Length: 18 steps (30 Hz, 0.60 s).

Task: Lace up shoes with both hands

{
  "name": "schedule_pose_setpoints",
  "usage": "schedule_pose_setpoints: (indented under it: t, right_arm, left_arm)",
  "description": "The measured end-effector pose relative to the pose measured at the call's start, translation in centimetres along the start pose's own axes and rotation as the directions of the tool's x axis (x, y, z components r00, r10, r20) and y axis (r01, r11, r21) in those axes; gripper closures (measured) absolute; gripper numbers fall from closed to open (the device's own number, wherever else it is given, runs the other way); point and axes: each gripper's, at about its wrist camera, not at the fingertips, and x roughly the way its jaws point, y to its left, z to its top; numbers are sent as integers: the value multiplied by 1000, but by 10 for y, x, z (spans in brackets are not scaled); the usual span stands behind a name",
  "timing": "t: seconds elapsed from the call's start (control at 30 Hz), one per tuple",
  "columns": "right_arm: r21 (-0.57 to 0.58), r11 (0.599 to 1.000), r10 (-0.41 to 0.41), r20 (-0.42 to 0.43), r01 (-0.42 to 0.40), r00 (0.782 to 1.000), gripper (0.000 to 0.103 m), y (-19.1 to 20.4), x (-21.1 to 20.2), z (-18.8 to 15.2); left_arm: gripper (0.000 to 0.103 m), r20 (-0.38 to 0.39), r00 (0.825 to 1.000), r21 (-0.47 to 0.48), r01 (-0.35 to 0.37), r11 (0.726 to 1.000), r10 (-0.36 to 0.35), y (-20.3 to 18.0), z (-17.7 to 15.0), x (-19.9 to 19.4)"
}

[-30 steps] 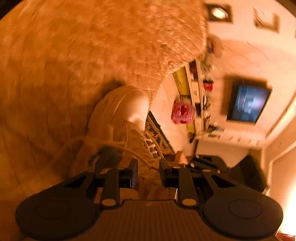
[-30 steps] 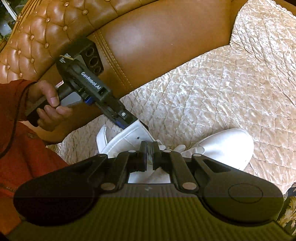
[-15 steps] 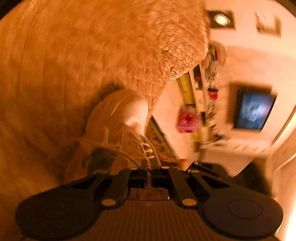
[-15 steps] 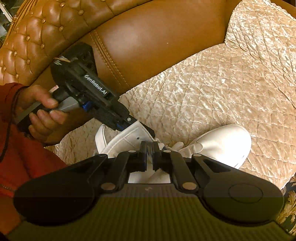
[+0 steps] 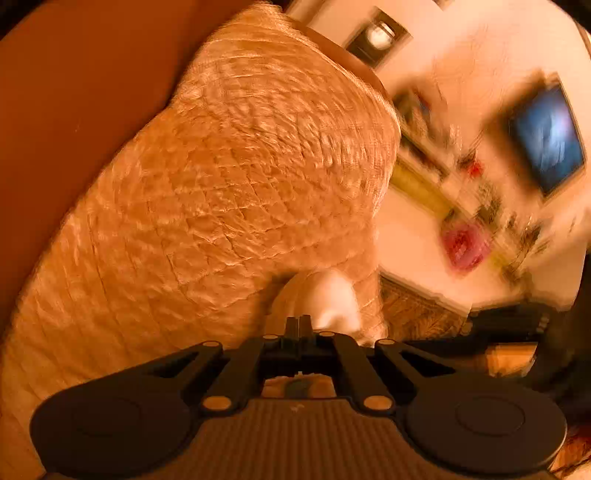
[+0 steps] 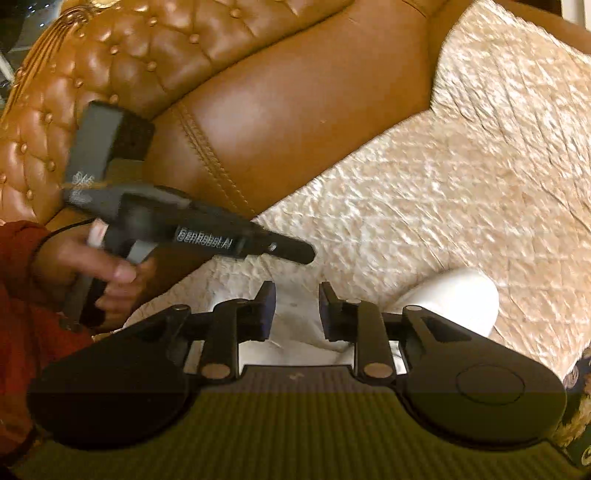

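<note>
left gripper [image 5: 299,325]: jaws pressed together, nothing visible between them | right gripper [image 6: 297,302]: jaws just opening, nothing gripped, above white shoe [image 6: 458,295] | shoe lies on quilted cover [image 6: 424,192] of brown sofa [image 6: 295,92]

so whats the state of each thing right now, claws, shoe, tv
left claw: shut, nothing visibly between the fingers, lifted off the shoe
right claw: open, jaws just opened, nothing gripped, poised over the shoe
white shoe: lying on the quilted cover, toe showing, laces hidden behind the claw
tv: switched on, picture blurred
ceiling light: lit
</note>
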Motion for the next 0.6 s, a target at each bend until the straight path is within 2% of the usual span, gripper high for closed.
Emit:
schedule_pose_setpoints:
  t: [0.1,0.17,0.33,0.47,0.6]
  right_arm:
    - [13,1000,6,40,-6,999,73,9,-5,4]
    - [20,1000,-9,60,7,998,73,13,-8,4]
    - [-3,994,-107,49,108,993,73,21,-7,-1]
    - [-32,981,-189,35,191,981,73,38,1,-10]
    - [-36,965,-257,39,258,966,73,49,10,-15]
  left_arm:
    - [103,-63,987,-188,132,973,-146,20,2,1]
    - [96,-85,980,-242,157,957,-182,26,0,5]
    - [93,-106,964,-300,203,932,-244,33,-8,22]
    - [93,-117,960,-289,211,934,-253,30,-14,27]
    - [101,-116,955,-276,231,933,-271,25,-18,28]
